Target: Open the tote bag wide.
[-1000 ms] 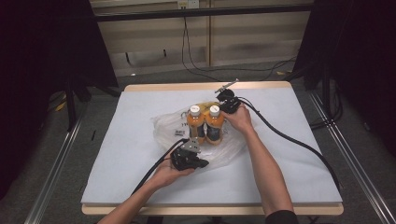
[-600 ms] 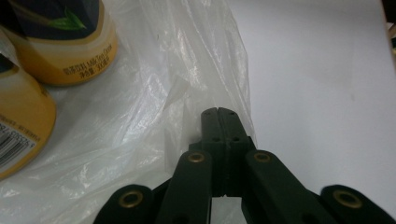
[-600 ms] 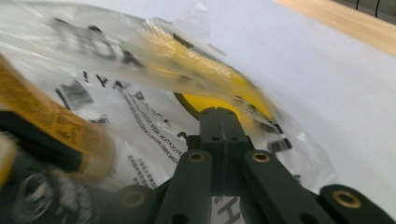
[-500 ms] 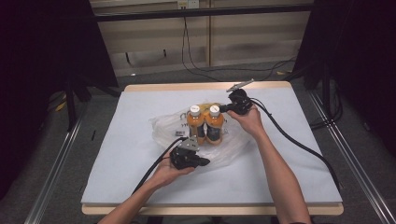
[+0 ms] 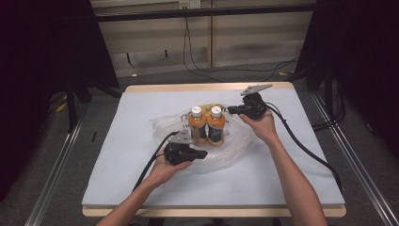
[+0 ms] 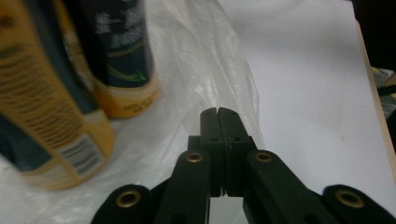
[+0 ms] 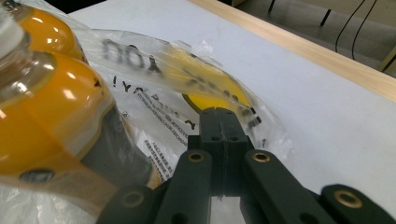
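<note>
Both forearms reach forward, left tongs [image 5: 203, 154] and right tongs [image 5: 230, 109] each with jaws pressed together.

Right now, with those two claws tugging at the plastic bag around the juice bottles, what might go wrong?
1. The two upright orange juice bottles stand close together on the thin clear plastic bag; pulling it could topple them.
2. The left claw and right claw each look shut on a thin fold of film, which might tear or slip free.
</note>
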{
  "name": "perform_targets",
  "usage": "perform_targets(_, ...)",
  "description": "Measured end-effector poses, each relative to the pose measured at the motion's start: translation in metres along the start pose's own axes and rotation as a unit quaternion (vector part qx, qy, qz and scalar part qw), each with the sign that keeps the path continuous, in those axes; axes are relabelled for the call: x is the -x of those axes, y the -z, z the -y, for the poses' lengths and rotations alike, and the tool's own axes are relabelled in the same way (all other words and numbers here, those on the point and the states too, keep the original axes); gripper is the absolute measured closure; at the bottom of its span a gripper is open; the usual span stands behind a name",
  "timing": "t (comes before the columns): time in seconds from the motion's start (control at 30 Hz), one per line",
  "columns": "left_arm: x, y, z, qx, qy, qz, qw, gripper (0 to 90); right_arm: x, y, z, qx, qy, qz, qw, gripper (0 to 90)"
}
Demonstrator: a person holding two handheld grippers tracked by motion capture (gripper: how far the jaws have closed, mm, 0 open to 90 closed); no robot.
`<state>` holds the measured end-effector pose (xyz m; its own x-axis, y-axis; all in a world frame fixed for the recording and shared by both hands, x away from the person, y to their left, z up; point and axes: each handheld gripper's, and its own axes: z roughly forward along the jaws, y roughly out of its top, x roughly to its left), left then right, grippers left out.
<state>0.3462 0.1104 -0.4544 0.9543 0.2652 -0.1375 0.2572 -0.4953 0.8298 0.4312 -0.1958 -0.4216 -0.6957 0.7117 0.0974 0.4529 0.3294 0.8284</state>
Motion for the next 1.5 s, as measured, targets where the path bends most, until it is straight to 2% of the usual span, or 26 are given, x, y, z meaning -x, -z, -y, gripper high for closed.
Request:
perform_targets(0.13, -0.003, 0.012, -0.002, 0.014, 0.009, -0.025, 0.9996, 80.1, 0.001, 0.013, 0.007, 0.015, -0.005, 0.003, 0.9999, 89.8)
perform_targets(0.2, -0.006, 0.017, -0.003, 0.032, 0.015, -0.03, 0.9989, 73.7, 0.0, 0.02, 0.009, 0.024, -0.005, 0.008, 0.9997, 82.0)
perform_targets(0.23, -0.006, 0.019, -0.003, 0.039, 0.009, -0.032, 0.9987, 67.9, -0.002, 0.023, 0.01, 0.025, -0.002, 0.009, 0.9997, 80.6)
perform_targets(0.27, -0.006, 0.021, -0.003, 0.04, 0.007, -0.039, 0.9984, 66.3, -0.003, 0.026, 0.011, 0.025, -0.001, 0.005, 0.9997, 78.2)
perform_targets(0.3, -0.006, 0.022, -0.003, 0.045, 0.01, -0.042, 0.9981, 63.9, -0.005, 0.029, 0.012, 0.027, 0.0, 0.004, 0.9996, 74.3)
perform_targets(0.4, -0.006, 0.03, -0.003, 0.05, 0.003, -0.057, 0.9971, 53.9, -0.009, 0.038, 0.018, 0.036, 0.004, 0.008, 0.9993, 53.4)
perform_targets(0.47, -0.007, 0.034, -0.003, 0.055, 0.011, -0.066, 0.9963, 43.4, -0.01, 0.045, 0.021, 0.046, -0.001, 0.008, 0.9989, 43.9)
perform_targets(0.5, -0.008, 0.037, -0.003, 0.051, 0.011, -0.077, 0.9957, 39.0, -0.011, 0.049, 0.023, 0.051, 0.0, 0.008, 0.9986, 38.9)
perform_targets(0.53, -0.009, 0.039, -0.002, 0.057, 0.017, -0.083, 0.9948, 34.0, -0.012, 0.052, 0.025, 0.058, -0.002, 0.012, 0.9983, 32.6)
perform_targets(0.57, -0.011, 0.042, -0.002, 0.054, 0.016, -0.094, 0.994, 28.8, -0.012, 0.056, 0.026, 0.061, -0.005, 0.013, 0.9981, 28.1)
perform_targets(0.67, -0.013, 0.049, 0.002, 0.058, 0.027, -0.103, 0.9926, 19.0, -0.016, 0.067, 0.028, 0.064, -0.007, 0.026, 0.9976, 16.1)
perform_targets(0.77, -0.014, 0.059, 0.006, 0.056, 0.024, -0.114, 0.9916, 15.5, -0.018, 0.079, 0.032, 0.063, -0.01, 0.036, 0.9973, 8.9)
perform_targets(0.83, -0.014, 0.066, 0.01, 0.056, 0.025, -0.123, 0.9905, 13.3, -0.019, 0.088, 0.037, 0.068, -0.012, 0.041, 0.9968, 7.6)
perform_targets(0.9, -0.014, 0.074, 0.014, 0.058, 0.036, -0.132, 0.9889, 10.6, -0.021, 0.097, 0.042, 0.072, -0.014, 0.046, 0.9962, 6.9)
perform_targets(1.03, -0.015, 0.084, 0.02, 0.055, 0.039, -0.148, 0.9867, 7.3, -0.021, 0.114, 0.055, 0.076, -0.019, 0.059, 0.9952, 4.1)
perform_targets(1.07, -0.014, 0.086, 0.022, 0.055, 0.044, -0.147, 0.9867, 7.3, -0.022, 0.118, 0.057, 0.076, -0.019, 0.06, 0.9951, 4.6)
perform_targets(1.13, -0.013, 0.09, 0.026, 0.049, 0.044, -0.156, 0.9855, 5.8, -0.026, 0.126, 0.063, 0.078, -0.02, 0.073, 0.994, 6.6)
perform_targets(1.23, -0.011, 0.094, 0.031, 0.047, 0.053, -0.155, 0.9854, 5.3, -0.034, 0.138, 0.073, 0.083, -0.023, 0.093, 0.992, 6.8)
perform_targets(1.3, -0.007, 0.099, 0.035, 0.051, 0.055, -0.162, 0.984, 4.6, -0.038, 0.142, 0.079, 0.082, -0.027, 0.096, 0.9916, 8.6)
perform_targets(1.4, -0.004, 0.104, 0.04, 0.049, 0.058, -0.153, 0.9853, 4.4, -0.049, 0.15, 0.088, 0.085, -0.016, 0.106, 0.9906, 16.8)
perform_targets(1.43, -0.002, 0.105, 0.042, 0.047, 0.059, -0.161, 0.9841, 4.0, -0.053, 0.153, 0.091, 0.089, -0.01, 0.106, 0.9904, 19.5)
perform_targets(1.47, 0.0, 0.107, 0.044, 0.045, 0.057, -0.158, 0.9847, 3.7, -0.057, 0.155, 0.094, 0.095, -0.006, 0.107, 0.9897, 21.9)
perform_targets(1.5, 0.002, 0.109, 0.047, 0.05, 0.06, -0.161, 0.9839, 3.6, -0.06, 0.158, 0.098, 0.1, -0.004, 0.103, 0.9896, 20.4)
